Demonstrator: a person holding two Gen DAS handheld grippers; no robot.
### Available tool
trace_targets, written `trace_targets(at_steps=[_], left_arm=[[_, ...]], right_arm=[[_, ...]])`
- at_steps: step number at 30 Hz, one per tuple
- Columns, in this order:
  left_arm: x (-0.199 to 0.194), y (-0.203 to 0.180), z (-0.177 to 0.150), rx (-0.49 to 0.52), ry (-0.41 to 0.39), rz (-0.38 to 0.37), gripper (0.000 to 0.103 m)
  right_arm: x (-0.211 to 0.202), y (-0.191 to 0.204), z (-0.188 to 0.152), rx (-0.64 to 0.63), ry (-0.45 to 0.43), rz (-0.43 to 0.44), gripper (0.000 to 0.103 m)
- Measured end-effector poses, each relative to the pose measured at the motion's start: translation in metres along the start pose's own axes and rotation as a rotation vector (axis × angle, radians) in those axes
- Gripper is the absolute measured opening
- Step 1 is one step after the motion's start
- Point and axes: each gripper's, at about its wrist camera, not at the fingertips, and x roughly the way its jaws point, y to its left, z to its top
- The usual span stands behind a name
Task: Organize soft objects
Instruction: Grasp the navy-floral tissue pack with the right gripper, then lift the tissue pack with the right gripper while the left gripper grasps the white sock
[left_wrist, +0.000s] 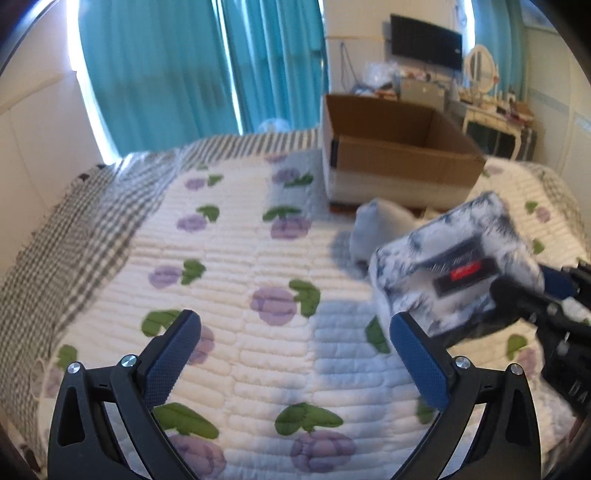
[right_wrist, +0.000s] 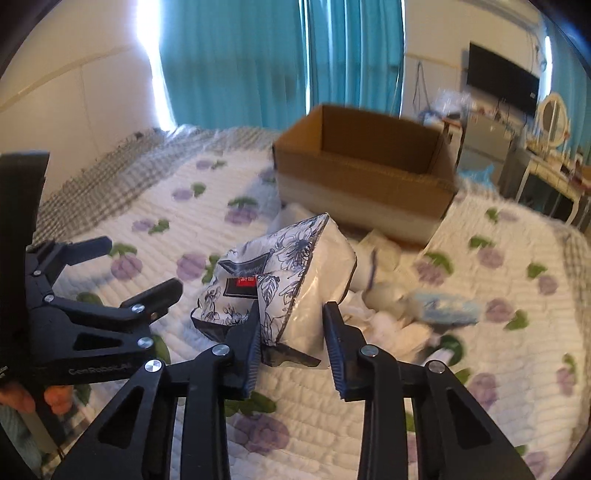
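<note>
In the left wrist view, the left claw (left_wrist: 295, 354) is seen spread wide above the bed (left_wrist: 236, 280), with nothing between its fingers. A floral pack (left_wrist: 454, 266), blurred, is held up at the right by the right claw (left_wrist: 532, 291), whose far finger is hidden by the pack. An open box (left_wrist: 399, 155) is seen standing on the bed beyond, and a pale soft item (left_wrist: 373, 229) is lying just before it.

In the right wrist view, the pack (right_wrist: 291, 280) is seen clamped between the fingers of the right claw (right_wrist: 291, 332), raised off the bed (right_wrist: 517, 332). The left claw (right_wrist: 122, 269) is shown wide apart at the left, near the pack but not touching it. Other soft items (right_wrist: 391, 295), white and blue, are heaped on the bed between the pack and the box (right_wrist: 365, 177).
</note>
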Motion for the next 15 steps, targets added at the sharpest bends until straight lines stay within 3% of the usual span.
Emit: trace_targets(at_steps=[8, 15], left_arm=[[-0.01, -0.034, 0.018, 0.05, -0.046, -0.048, 0.103], [0.019, -0.072, 0.032, 0.081, -0.027, -0.095, 0.103]], right_arm=[[-0.064, -0.052, 0.028, 0.01, -0.135, -0.112, 0.03], [-0.062, -0.114, 0.036, 0.044, -0.136, -0.225, 0.03]])
